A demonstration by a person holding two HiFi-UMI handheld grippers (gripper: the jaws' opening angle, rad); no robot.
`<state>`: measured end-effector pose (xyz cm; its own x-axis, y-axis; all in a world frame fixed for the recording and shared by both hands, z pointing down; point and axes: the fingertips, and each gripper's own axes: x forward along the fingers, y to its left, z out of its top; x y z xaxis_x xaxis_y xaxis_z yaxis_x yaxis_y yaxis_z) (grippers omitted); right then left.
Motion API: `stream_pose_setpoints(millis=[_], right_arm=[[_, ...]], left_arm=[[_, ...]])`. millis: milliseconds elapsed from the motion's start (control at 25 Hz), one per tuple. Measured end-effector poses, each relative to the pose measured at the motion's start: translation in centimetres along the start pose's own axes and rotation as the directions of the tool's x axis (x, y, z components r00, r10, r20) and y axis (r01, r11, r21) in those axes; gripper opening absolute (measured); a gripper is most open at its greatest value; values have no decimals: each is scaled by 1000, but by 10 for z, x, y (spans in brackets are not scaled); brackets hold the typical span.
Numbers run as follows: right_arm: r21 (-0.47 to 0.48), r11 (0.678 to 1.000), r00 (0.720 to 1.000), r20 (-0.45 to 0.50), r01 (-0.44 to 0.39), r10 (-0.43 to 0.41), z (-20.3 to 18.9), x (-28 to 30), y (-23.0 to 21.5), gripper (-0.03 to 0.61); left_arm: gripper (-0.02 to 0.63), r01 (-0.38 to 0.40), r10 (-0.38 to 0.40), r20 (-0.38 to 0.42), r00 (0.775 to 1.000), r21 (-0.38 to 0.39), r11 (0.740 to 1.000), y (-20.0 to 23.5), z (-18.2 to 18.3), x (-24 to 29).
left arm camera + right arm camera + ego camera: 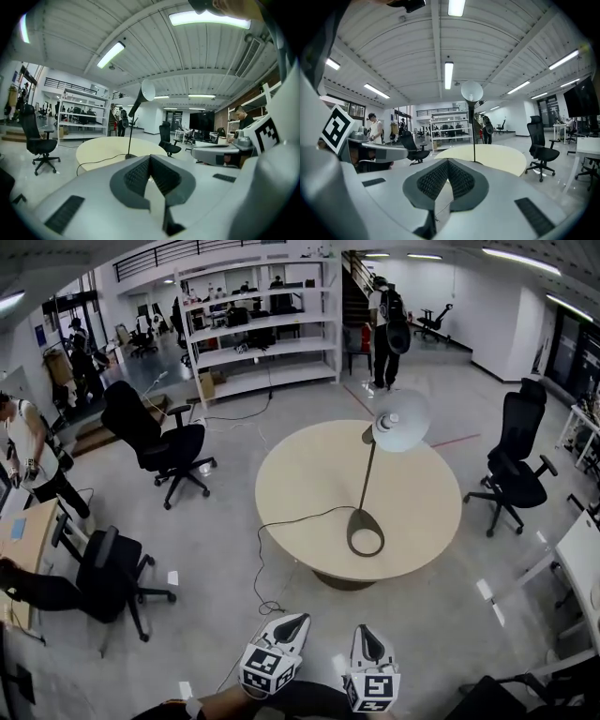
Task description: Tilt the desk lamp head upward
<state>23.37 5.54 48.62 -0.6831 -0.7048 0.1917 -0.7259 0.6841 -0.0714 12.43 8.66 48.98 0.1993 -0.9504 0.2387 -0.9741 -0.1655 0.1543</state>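
The desk lamp stands on a round beige table (300,486). Its ring base (366,532) sits near the table's front edge, and a thin stem rises to the pale round head (400,420). Both grippers are held low at the bottom of the head view, well short of the table and apart from the lamp. My left gripper (298,620) is shut with nothing in it, and so is my right gripper (364,631). In the left gripper view the lamp head (147,90) shows far beyond the closed jaws (150,160). The right gripper view has the lamp head (472,91) straight ahead above its closed jaws (448,161).
The lamp's black cable (281,521) runs off the table's left edge to the floor. Black office chairs stand at the left (164,442), the lower left (108,573) and the right (516,470). White shelving (262,329) and several people are further back.
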Motion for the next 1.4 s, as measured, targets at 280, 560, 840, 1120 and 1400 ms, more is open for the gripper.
stream_pose_setpoints(millis=[280,560,840,1120,1400], right_arm=[[-26,997,997,22,-79,80,-21,-34,36,15],[-22,999,998,-54,-46,45,-44,-43,64,15],[-37,999,998,-69,-7,5,-38,-39,115,15],[-46,999,998,-56,13,-16,-26,-46,136,14],[-70,997,999,-47,10,-13,-26,-46,144,14]], left_arm=[[46,-71,71,-21,997,-24,997,-10,-22,-51],[46,-92,92,-20,996,-20,996,5,-41,-84],[46,-95,95,-2,995,5,995,43,-40,-117],[46,-79,79,30,996,17,997,48,-31,-138],[45,-60,59,46,997,2,998,48,-33,-143]])
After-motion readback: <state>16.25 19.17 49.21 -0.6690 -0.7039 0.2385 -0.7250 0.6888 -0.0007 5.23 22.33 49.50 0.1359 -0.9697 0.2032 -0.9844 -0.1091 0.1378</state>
